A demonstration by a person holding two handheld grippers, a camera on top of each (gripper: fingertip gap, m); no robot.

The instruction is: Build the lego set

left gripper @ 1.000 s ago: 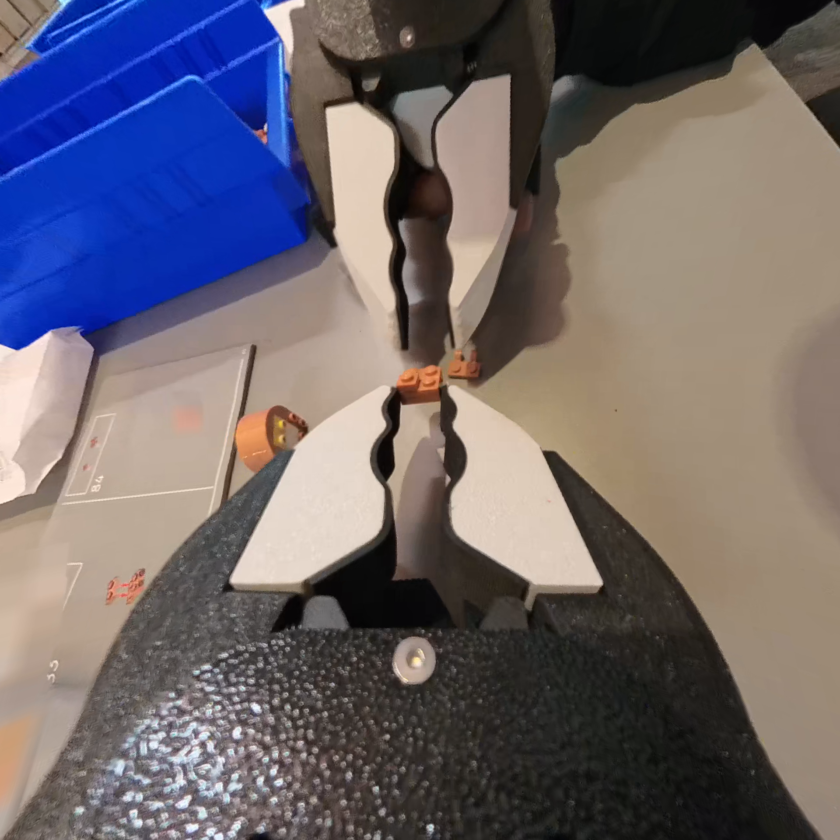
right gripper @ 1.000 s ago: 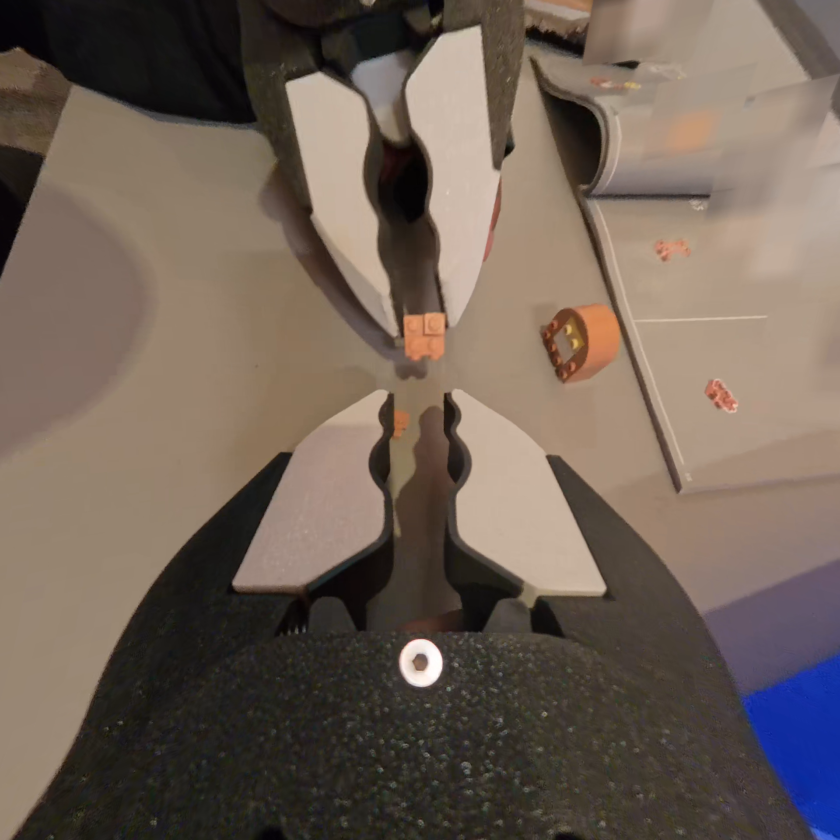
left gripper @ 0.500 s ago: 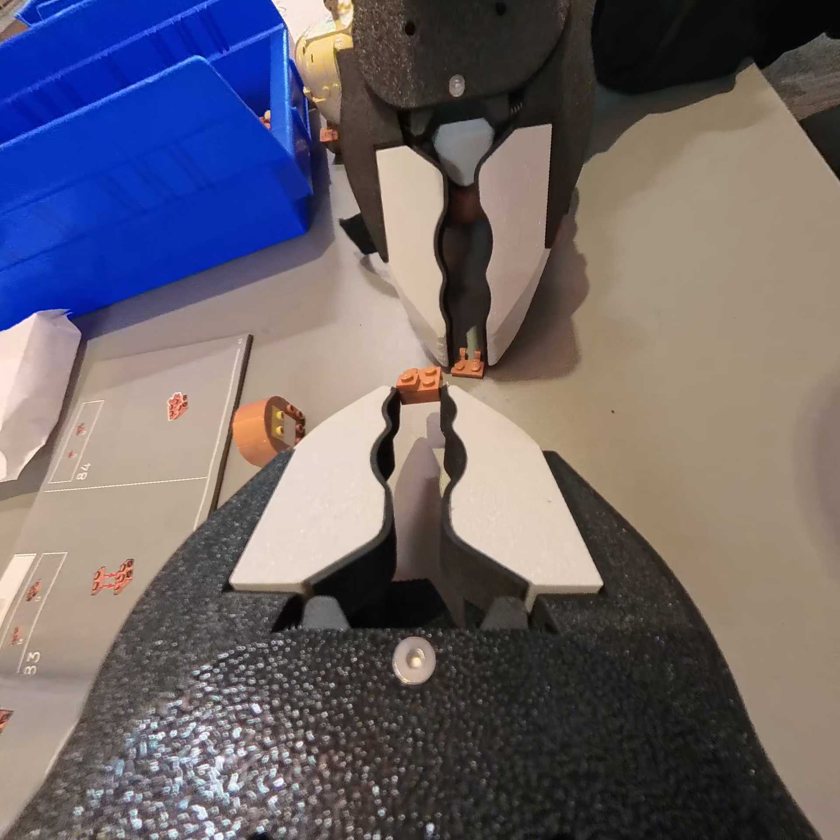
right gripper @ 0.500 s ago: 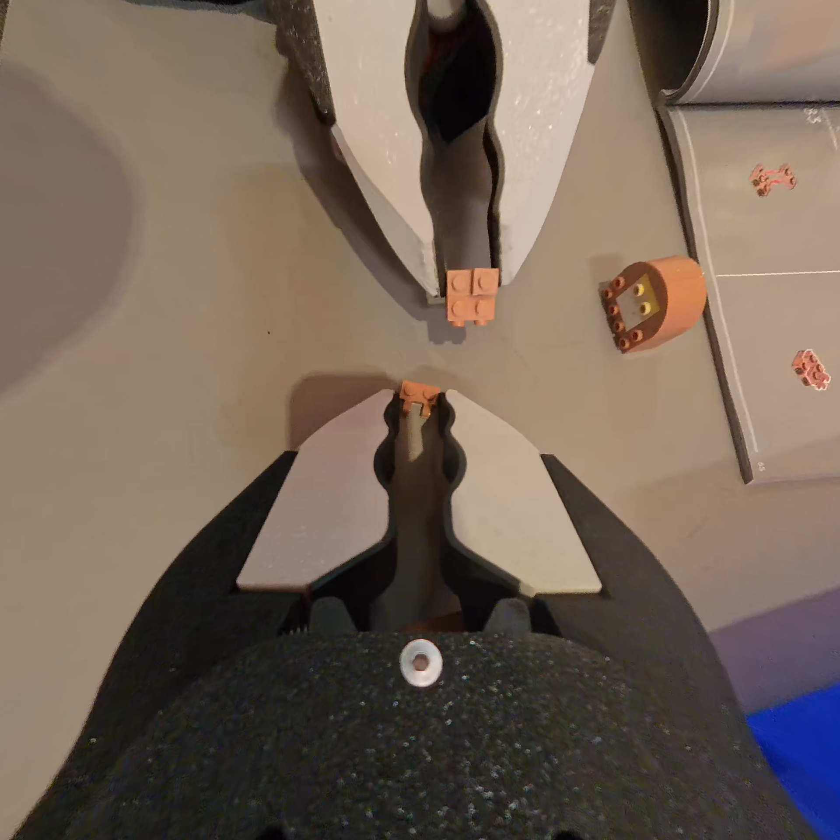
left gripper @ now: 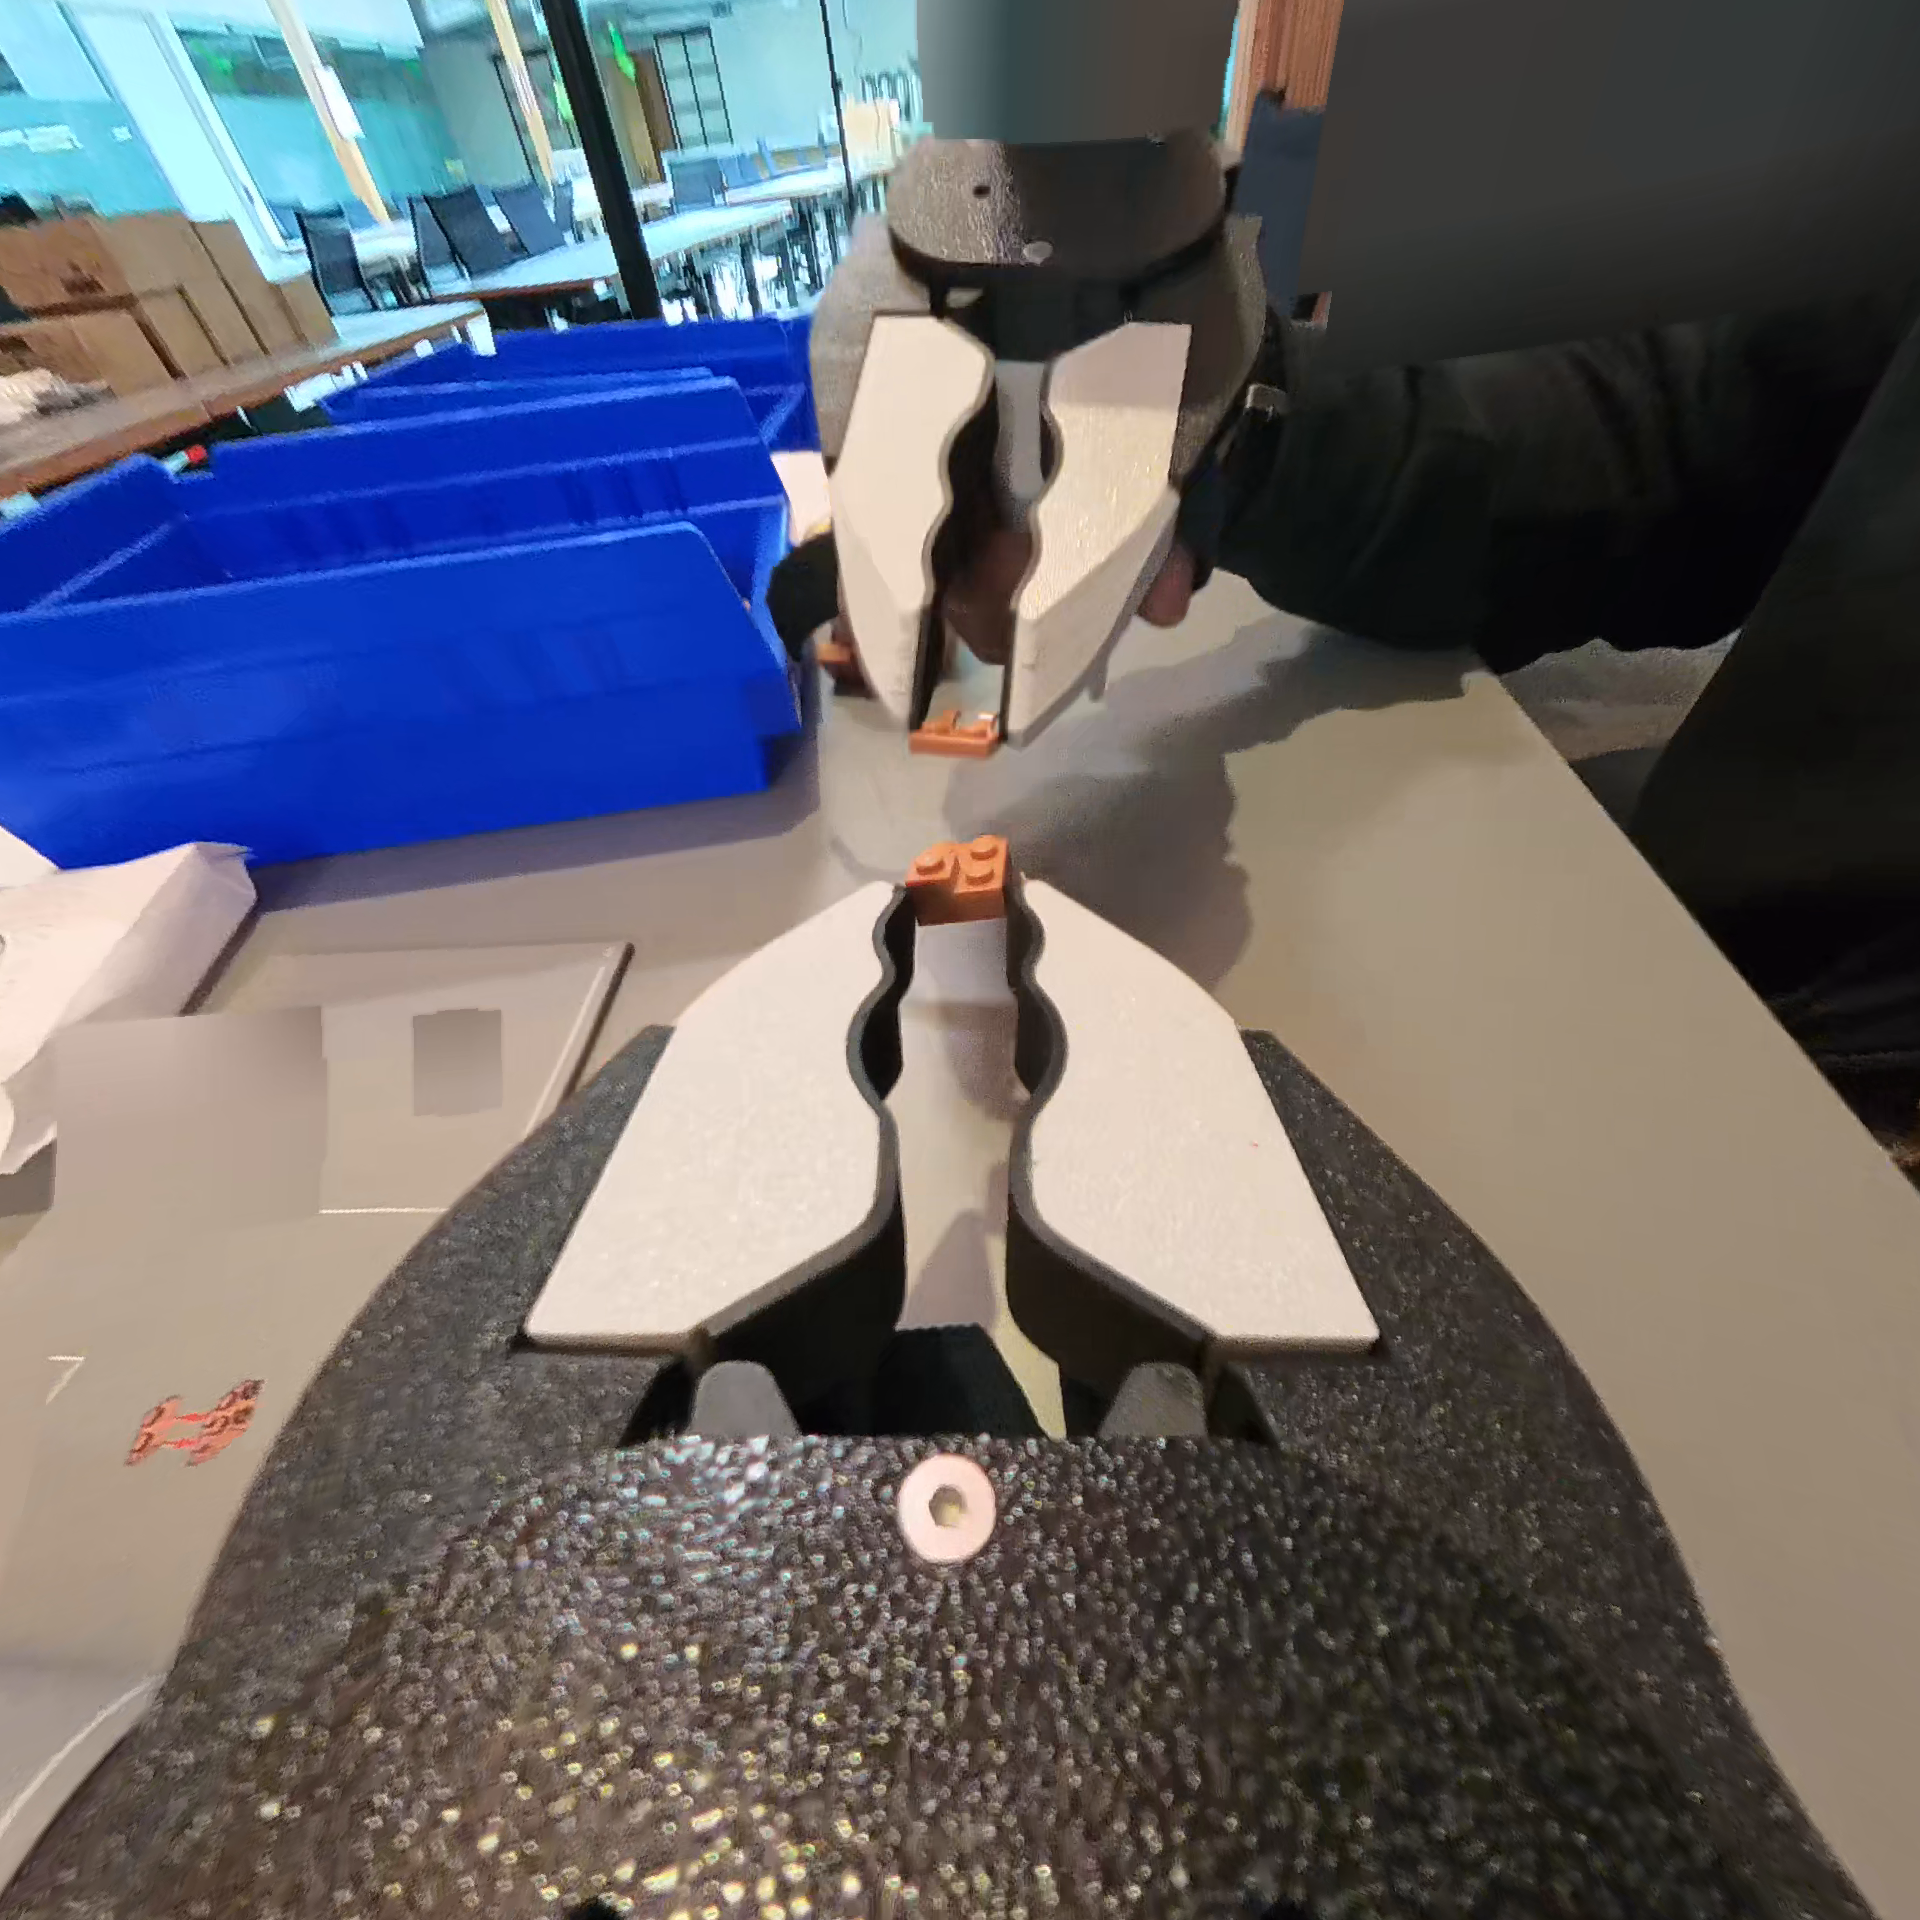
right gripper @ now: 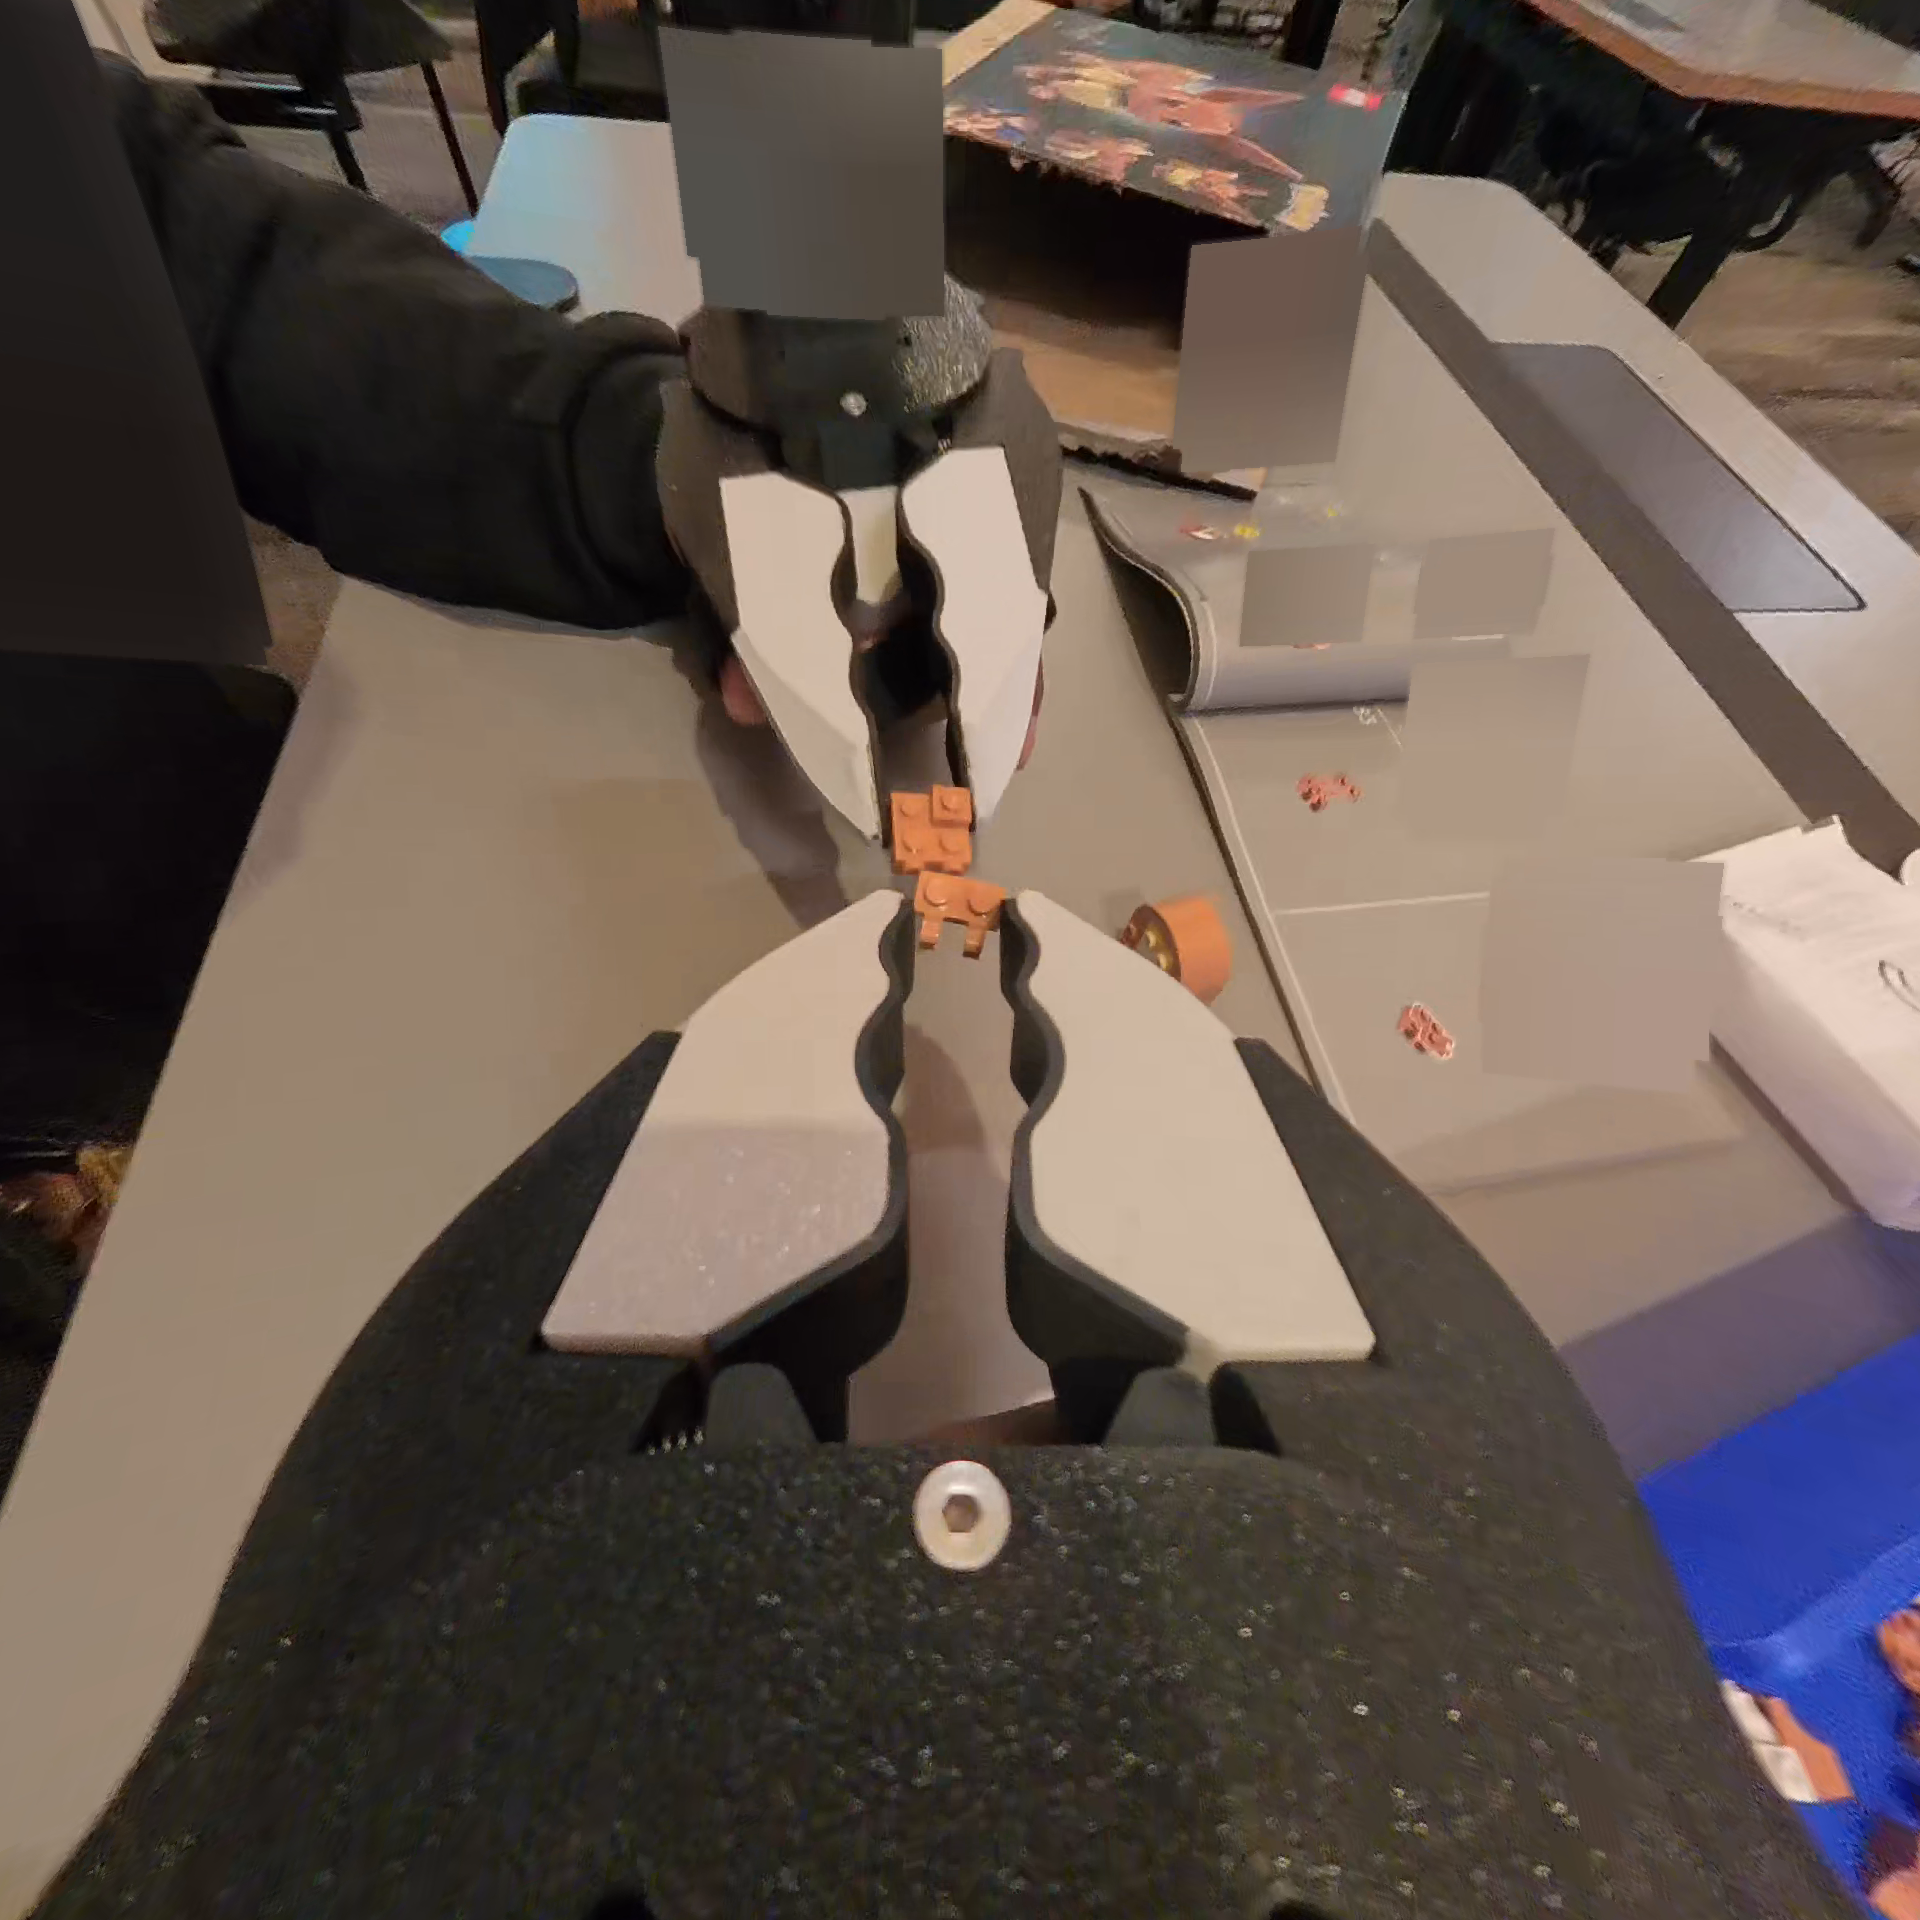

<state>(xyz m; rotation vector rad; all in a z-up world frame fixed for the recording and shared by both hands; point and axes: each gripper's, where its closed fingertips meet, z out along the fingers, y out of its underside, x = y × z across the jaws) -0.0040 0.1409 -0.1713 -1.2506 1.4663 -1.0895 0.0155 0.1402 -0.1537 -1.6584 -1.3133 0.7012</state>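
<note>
Left gripper fingers pinch orange brick

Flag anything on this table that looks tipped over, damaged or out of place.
The round orange piece lies tipped on its side on the grey table, beside the printed sheet. The cardboard box behind has a torn, ragged edge. Nothing else stands out.

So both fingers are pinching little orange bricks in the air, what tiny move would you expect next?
Probably a small closing move: the left gripper grips an orange stepped brick and the right gripper a thin orange plate, facing each other just apart above the grey table. Easing the right one forward would likely bring them together.
</note>
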